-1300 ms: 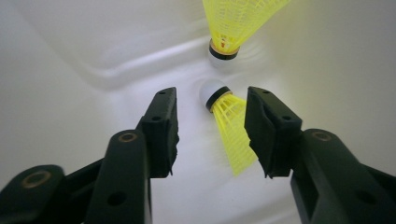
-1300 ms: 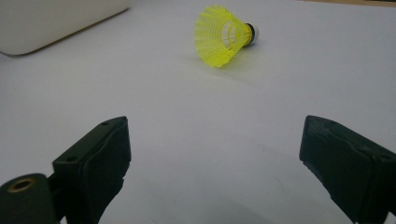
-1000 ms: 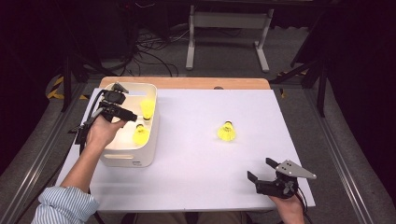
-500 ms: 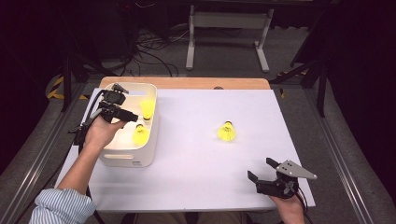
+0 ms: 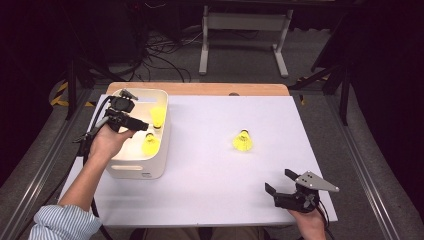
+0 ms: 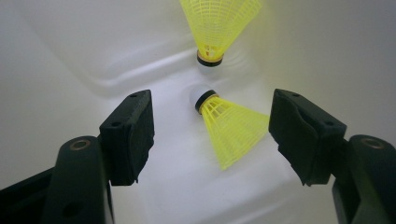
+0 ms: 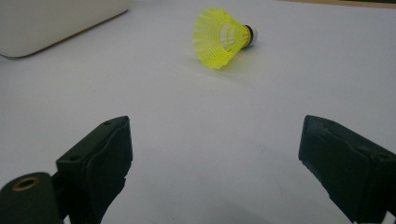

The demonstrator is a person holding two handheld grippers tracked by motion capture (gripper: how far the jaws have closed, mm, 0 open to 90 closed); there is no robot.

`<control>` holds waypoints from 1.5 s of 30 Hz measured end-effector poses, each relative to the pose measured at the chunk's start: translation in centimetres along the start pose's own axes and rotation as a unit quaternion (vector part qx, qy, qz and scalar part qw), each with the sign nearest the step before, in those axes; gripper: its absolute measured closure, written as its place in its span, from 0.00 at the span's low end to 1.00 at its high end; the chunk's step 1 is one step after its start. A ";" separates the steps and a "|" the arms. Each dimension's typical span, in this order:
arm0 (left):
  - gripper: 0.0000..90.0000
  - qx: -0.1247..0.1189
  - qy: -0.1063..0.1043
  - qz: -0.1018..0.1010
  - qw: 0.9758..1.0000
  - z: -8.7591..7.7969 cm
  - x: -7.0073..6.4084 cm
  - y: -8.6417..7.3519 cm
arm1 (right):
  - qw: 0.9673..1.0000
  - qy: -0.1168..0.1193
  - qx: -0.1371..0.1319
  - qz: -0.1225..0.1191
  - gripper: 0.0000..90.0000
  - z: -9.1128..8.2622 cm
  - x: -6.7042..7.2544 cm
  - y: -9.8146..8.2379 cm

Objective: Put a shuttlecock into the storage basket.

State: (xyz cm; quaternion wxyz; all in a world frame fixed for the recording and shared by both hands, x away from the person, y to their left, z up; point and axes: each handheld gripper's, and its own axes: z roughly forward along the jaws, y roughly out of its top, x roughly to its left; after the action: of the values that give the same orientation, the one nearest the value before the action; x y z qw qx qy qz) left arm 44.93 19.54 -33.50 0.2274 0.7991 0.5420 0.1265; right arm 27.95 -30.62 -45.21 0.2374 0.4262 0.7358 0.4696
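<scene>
Two shuttlecocks (image 6: 233, 133) lie in the bin (image 5: 162, 150); left gripper (image 6: 212, 135) released. Right gripper (image 7: 215, 163), released, should approach the shuttlecock at 12 o'clock (image 7: 223, 38) squarely.

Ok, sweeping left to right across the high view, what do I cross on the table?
Left gripper → white bin holding two yellow shuttlecocks → loose yellow shuttlecock on the white table → right gripper, jaws open.
</scene>
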 end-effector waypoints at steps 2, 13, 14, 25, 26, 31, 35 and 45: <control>0.35 -0.003 0.000 0.003 1.000 -0.2 -0.1 0.0 | 1.000 0.000 0.000 0.000 0.11 0.0 0.0 0.0; 0.37 -0.017 -0.007 0.014 1.000 -0.9 -1.0 0.0 | 1.000 0.000 -0.001 0.003 0.11 0.0 -0.1 0.0; 0.37 -0.015 -0.008 0.016 1.000 -0.9 -1.1 0.0 | 1.000 0.001 0.000 0.003 0.11 0.0 -0.1 0.0; 0.38 -0.020 -0.018 0.020 0.999 -1.4 -1.6 0.3 | 1.000 0.001 0.001 0.001 0.11 0.0 0.0 0.0; 0.38 -0.022 -0.018 0.021 0.999 -1.4 -1.7 0.3 | 1.000 0.001 0.002 0.000 0.11 0.1 0.0 0.0; 0.38 -0.024 -0.015 0.030 0.999 -1.6 -2.3 0.3 | 1.000 0.003 0.002 0.000 0.11 0.1 0.0 0.0; 0.39 -0.027 -0.018 0.036 0.999 -1.7 -2.7 0.5 | 1.000 0.003 0.002 -0.001 0.11 0.1 0.1 0.0; 0.40 -0.032 -0.034 0.049 0.998 -2.3 -3.6 0.9 | 1.000 0.004 0.002 -0.001 0.11 0.1 0.0 0.0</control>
State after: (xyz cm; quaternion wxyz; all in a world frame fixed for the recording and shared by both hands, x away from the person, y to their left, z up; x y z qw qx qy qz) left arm 43.25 16.40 -30.90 0.2644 0.8211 0.4896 0.1274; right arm 27.99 -30.56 -45.22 0.2342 0.4244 0.7380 0.4694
